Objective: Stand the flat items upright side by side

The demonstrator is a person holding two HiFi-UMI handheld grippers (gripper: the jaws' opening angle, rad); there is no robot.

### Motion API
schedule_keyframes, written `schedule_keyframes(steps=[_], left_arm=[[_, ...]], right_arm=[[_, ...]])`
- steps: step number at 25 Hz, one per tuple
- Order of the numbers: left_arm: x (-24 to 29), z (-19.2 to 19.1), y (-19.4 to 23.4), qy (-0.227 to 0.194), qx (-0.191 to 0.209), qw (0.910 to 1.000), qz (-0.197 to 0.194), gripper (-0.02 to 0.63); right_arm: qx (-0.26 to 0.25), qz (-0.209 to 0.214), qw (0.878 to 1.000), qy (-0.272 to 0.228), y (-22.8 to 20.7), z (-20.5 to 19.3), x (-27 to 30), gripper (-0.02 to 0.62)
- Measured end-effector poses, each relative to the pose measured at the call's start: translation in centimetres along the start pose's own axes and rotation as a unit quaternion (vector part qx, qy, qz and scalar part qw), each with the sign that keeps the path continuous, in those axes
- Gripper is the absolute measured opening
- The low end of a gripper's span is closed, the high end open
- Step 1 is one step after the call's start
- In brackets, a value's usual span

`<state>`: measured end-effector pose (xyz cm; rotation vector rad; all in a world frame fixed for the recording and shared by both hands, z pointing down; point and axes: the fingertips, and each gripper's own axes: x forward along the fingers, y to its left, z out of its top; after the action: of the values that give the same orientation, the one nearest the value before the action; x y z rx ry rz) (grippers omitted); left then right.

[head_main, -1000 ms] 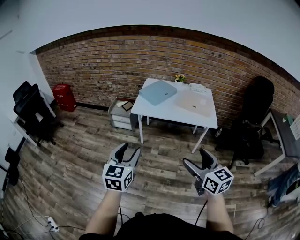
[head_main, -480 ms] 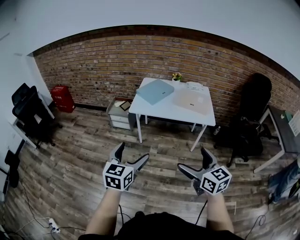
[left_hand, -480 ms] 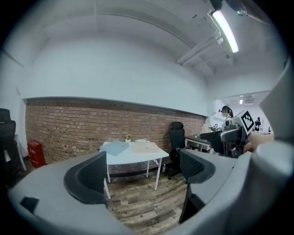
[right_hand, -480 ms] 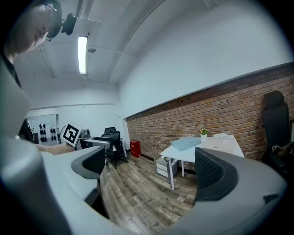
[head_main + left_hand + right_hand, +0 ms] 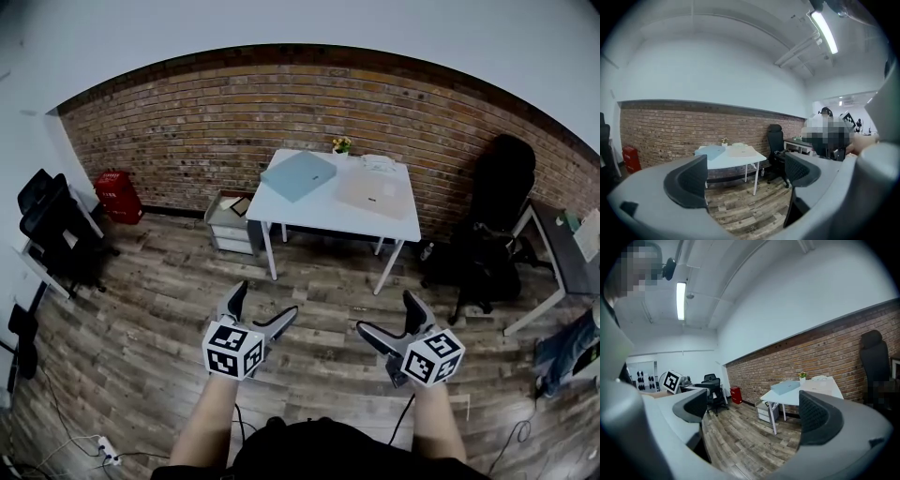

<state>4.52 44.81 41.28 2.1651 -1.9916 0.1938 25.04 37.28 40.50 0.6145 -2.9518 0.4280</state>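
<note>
A blue flat item (image 5: 298, 175) and a beige flat item (image 5: 375, 193) lie flat side by side on a white table (image 5: 323, 221) against the brick wall. My left gripper (image 5: 265, 300) and right gripper (image 5: 384, 312) hover over the wooden floor, well short of the table. Both have just been opening and stand open with nothing between their jaws. The left gripper view looks past the left gripper (image 5: 745, 176) at the table (image 5: 740, 159) and the blue item (image 5: 710, 151). In the right gripper view, the right gripper (image 5: 754, 413) frames the blue item (image 5: 786, 386).
A small potted plant (image 5: 341, 145) and a white object stand at the table's back edge. A low drawer cabinet (image 5: 230, 221) sits left of the table. Black office chairs (image 5: 487, 234) stand right, another chair (image 5: 52, 220) left, with a red container (image 5: 116, 195) by the wall.
Both grippers' jaws have spread from partly closed to wide. Both hands have shifted slightly towards the table, which now sits a little higher and further left in the head view.
</note>
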Motion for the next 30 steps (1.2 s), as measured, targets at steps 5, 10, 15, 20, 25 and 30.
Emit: schedule_keyframes(steps=[5,10,15,20,25,30], left_arm=[[0.5,-0.2,-1.4,0.0,-0.023,0.9997,0.003,0.509],[1.1,-1.2,-3.1,0.012,-0.046,0.9989,-0.005,0.508],[2.6,-1.4,-3.7,0.018,-0.052,0.9983,-0.02,0.508],[5.1,-1.4,-3.3,0.018,-0.056,0.9977,-0.034,0.508],[9.2,-1.8,-0.9,0.023,-0.059,0.9972,-0.04,0.506],[14.4,-0.6,2.1,0.026,-0.005,0.9988,-0.04,0.506]], right_arm=[[0.012,0.008,1.0,-0.001,-1.0,-0.9,-2.3,0.588],[0.046,0.02,0.999,0.01,-2.1,-2.8,-4.4,0.588],[0.062,0.0,0.998,0.008,-4.0,-3.6,-5.4,0.586],[0.067,0.004,0.998,0.021,-4.9,-4.1,-4.4,0.586],[0.071,-0.006,0.997,0.039,-7.4,-4.2,-1.9,0.586],[0.07,-0.029,0.996,0.036,-11.5,-2.5,3.0,0.586]])
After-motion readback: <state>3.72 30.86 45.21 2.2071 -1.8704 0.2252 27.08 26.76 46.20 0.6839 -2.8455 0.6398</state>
